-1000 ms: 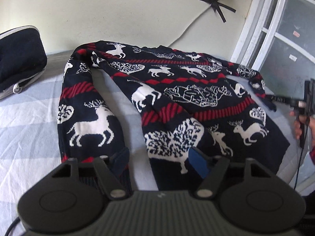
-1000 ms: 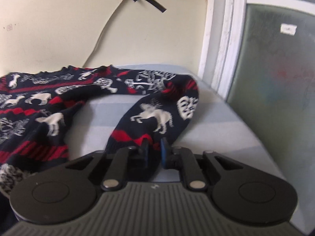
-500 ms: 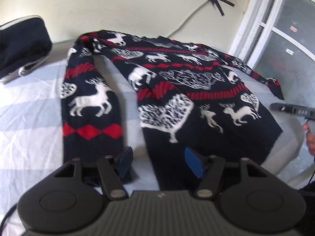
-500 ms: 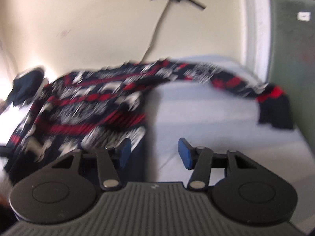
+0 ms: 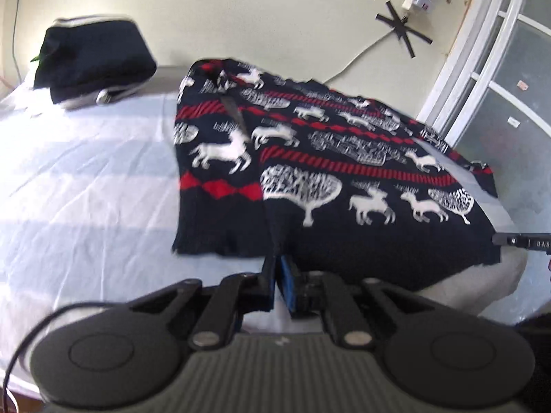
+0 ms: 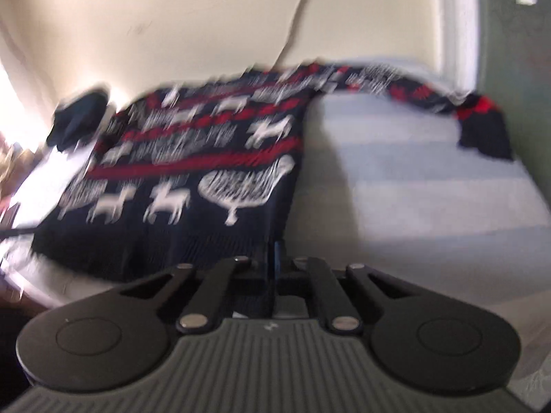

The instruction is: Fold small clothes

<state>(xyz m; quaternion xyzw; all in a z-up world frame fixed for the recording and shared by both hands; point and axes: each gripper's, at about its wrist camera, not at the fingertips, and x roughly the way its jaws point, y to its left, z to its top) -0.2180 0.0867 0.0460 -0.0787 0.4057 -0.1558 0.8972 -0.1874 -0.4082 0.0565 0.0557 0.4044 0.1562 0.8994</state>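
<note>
A navy sweater (image 5: 344, 172) with white reindeer and red bands lies flat on the bed, its hem towards me. Its left sleeve (image 5: 217, 172) rests straight alongside the body. My left gripper (image 5: 277, 275) is shut on the hem at the body's lower left corner, and dark fabric rises from between its blue pads. In the blurred right wrist view, my right gripper (image 6: 274, 258) is shut on the lower right corner of the sweater (image 6: 206, 158). The right sleeve (image 6: 482, 127) stretches out to the right, cuff on the sheet.
The striped pale sheet (image 5: 86, 189) covers the bed, whose near edge falls away just below the hem. A dark folded bundle (image 5: 93, 58) sits at the back left by the wall. A window frame (image 5: 482, 69) and a taped white cable (image 5: 403, 27) stand at the right.
Both grippers stood open half a second ago and are now shut at the hem corners. The right one let go of the sleeve cuff and swung left to the body's corner.
</note>
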